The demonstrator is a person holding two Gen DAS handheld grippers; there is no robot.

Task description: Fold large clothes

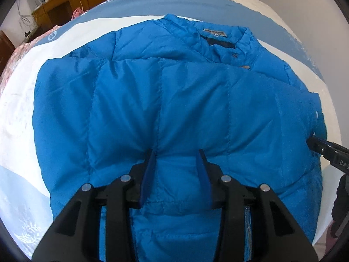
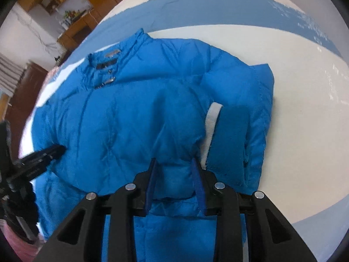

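Jacket on bed, both grippers engaged

Item: blue quilted puffer jacket [image 1: 174, 100], lying front-up on my bed cover [image 1: 26, 100], which is white with blue bands. Collar [image 1: 226, 37] at the far end, with a grey label inside and two metal snaps below it. Near portion of the jacket is doubled back over the body, so a folded edge runs across the near side.

Left gripper [image 1: 177, 159]: my blue fingers [image 1: 149, 174] stand a little apart with a puffed ridge of jacket fabric gathered between them, grasping the near hem left of centre.

Right gripper [image 2: 173, 168]: fingers [image 2: 199, 181] likewise pinching a bunched fold of jacket, further right along the same edge. A white strap [image 2: 210, 126] lies on the fabric just beyond and right of these fingers.

Surroundings: wooden cabinets [image 1: 63, 4] with small clutter at the far left; pink cloth [image 1: 77, 13] at the bed's far left edge.
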